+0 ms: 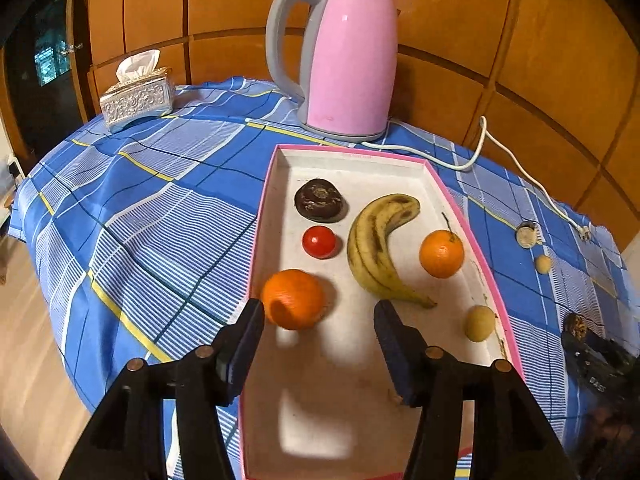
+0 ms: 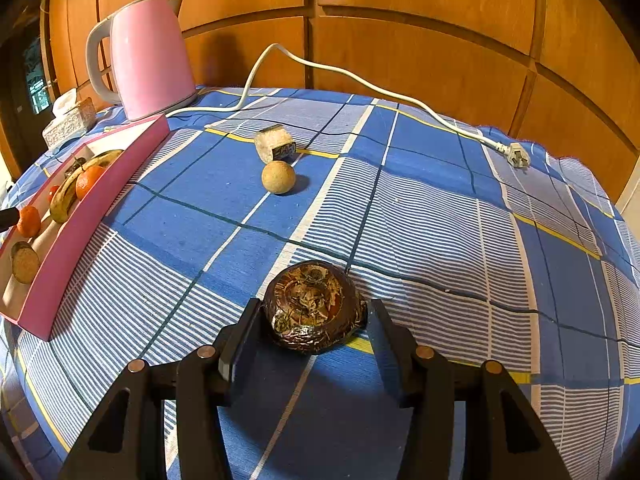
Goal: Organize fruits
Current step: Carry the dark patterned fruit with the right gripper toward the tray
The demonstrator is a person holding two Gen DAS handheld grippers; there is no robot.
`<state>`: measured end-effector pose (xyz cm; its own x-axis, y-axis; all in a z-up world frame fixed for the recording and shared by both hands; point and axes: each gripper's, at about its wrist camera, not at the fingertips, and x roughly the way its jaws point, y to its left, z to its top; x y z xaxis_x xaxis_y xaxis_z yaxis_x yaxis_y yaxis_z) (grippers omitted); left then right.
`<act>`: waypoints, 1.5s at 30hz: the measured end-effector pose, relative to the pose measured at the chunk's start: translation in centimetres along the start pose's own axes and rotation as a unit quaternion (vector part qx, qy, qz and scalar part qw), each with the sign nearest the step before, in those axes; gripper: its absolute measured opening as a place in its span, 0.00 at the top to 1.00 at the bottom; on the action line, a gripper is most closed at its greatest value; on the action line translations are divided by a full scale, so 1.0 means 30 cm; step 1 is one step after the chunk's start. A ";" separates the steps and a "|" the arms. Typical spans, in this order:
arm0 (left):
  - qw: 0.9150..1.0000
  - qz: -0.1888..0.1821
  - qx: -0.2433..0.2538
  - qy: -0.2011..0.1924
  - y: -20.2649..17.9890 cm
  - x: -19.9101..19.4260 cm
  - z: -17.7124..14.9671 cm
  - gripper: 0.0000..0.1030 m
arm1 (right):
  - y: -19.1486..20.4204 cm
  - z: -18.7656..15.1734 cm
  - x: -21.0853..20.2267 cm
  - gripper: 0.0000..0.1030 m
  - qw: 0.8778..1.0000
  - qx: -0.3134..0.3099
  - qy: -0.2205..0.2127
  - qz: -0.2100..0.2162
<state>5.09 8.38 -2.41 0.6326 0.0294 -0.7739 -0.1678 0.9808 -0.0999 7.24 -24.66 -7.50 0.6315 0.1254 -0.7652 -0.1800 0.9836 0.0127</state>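
1. Left gripper (image 1: 319, 314): jaws apart, nothing between them, over pink tray (image 1: 460, 204); orange (image 1: 293, 299) lies just ahead inside.
2. Right gripper (image 2: 314, 314): clamped on dark mottled fruit (image 2: 314, 306) on the checked cloth (image 2: 440, 220).
3. Writing: none legible.

In the tray (image 1: 280, 184), an orange (image 1: 294, 299) sits at my left fingers (image 1: 250, 332), banana (image 1: 380, 248) at one o'clock, kettle (image 1: 344, 60) behind at twelve. A mangosteen (image 2: 314, 306) lies between my right fingers (image 2: 384, 332).
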 end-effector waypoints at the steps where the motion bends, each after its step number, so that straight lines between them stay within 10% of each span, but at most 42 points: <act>1: 1.000 -0.001 0.001 -0.001 -0.002 -0.004 -0.001 0.43 | 0.000 0.000 0.000 0.49 1.000 0.000 0.000 0.000; 45: 1.000 -0.006 0.002 -0.014 0.032 -0.058 -0.024 0.42 | 0.072 0.048 -0.046 0.49 0.999 0.002 0.045 -0.013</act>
<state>3.27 9.13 -1.62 0.6562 0.0232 -0.7543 -0.1567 0.9819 -0.1060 7.07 -22.53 -5.51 0.5657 0.0878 -0.8199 -0.1620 0.9868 -0.0061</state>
